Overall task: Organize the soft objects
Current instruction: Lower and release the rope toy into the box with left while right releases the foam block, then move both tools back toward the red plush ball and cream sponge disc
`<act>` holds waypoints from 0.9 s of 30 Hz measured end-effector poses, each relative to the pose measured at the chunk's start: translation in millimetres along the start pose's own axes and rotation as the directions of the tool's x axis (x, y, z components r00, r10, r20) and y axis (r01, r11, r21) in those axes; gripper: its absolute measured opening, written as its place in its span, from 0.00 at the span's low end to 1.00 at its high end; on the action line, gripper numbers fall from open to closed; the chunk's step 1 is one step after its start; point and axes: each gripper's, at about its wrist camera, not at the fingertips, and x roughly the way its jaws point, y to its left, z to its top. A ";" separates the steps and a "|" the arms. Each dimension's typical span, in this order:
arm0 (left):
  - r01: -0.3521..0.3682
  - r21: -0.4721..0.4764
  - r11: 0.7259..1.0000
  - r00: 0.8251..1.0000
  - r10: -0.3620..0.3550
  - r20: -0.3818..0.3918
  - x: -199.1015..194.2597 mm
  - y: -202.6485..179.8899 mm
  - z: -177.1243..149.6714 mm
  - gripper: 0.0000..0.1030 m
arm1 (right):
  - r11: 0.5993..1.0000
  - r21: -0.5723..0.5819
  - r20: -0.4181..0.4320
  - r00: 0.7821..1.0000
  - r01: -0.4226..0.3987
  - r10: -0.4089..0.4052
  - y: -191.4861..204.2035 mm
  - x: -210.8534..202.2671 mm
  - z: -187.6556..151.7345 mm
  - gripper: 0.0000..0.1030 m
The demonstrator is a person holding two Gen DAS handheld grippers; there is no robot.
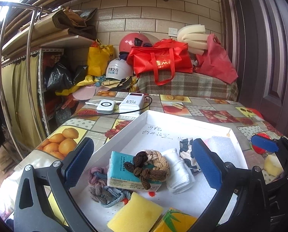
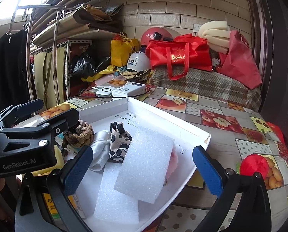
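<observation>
Soft objects: lie gathered in white tray (image 2: 182,127)
Grippers: left gripper (image 1: 142,162), right gripper (image 2: 142,172) — both wide open, empty
Next: red plush ball (image 2: 254,165) outside — grasp gently

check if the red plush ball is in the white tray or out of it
Out. The red plush ball sits on the fruit-print tablecloth, to the right of the white tray and clear of its rim.

Black gripper frames, blue-padded fingers (image 1: 207,160), silver screws.
</observation>
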 end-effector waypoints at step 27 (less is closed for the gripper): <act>0.289 0.163 0.943 0.954 -0.298 0.032 -50.8 -68.3 -13.8 0.99 | 0.952 0.225 0.027 0.976 0.206 -0.217 -116.0 -72.4 -38.0 1.00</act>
